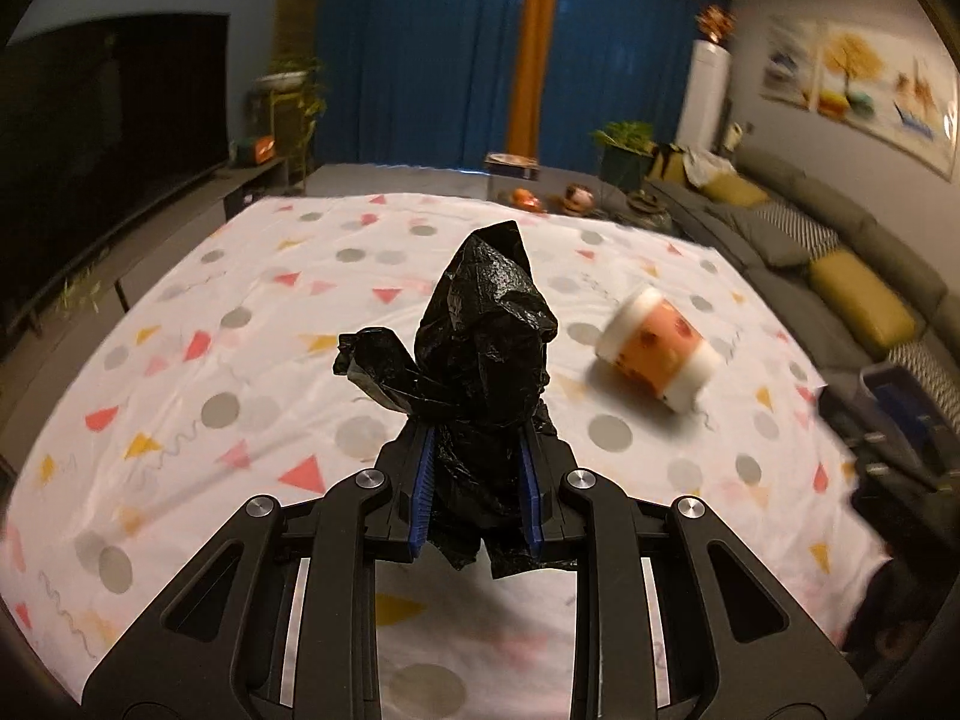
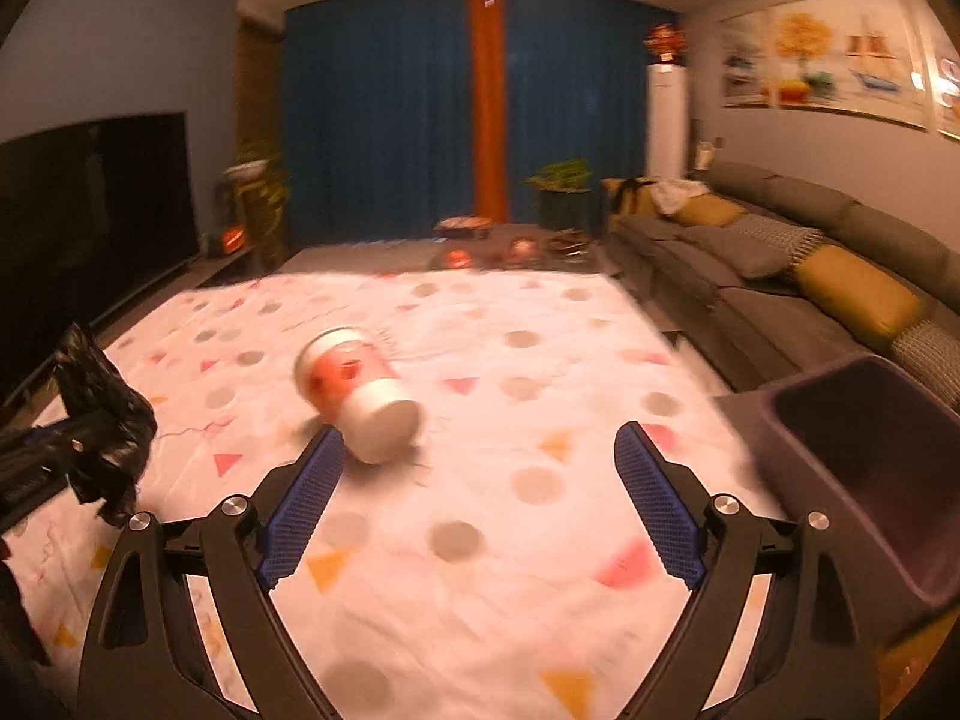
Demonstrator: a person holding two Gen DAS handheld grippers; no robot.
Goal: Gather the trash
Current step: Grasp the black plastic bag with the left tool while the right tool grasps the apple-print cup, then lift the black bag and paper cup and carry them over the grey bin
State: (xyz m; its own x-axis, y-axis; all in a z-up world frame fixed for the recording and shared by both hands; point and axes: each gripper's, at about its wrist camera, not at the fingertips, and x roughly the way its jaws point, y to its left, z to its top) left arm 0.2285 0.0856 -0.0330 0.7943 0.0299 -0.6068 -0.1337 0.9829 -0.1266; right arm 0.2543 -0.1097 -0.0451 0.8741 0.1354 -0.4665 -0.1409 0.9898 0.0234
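With the left gripper (image 1: 477, 468) clamped on the crumpled black bag (image 1: 480, 348), the cup (image 2: 357, 393) lies on its side just beyond the right gripper (image 2: 480, 462), whose fingers stand wide apart; closing off-centre could roll it away across the worktop (image 2: 510, 540).

Right tongs (image 2: 478, 450) spread wide above tablecloth (image 2: 480, 540); cup (image 2: 357, 393) on side (blurred), bin (image 2: 870, 480) right.

We see a counter (image 2: 510, 630) covered with a white cloth (image 1: 210, 300) printed with grey dots and red and yellow triangles. A cup (image 2: 360, 396), orange with white ends, lies on its side on the cloth, blurred in both views.
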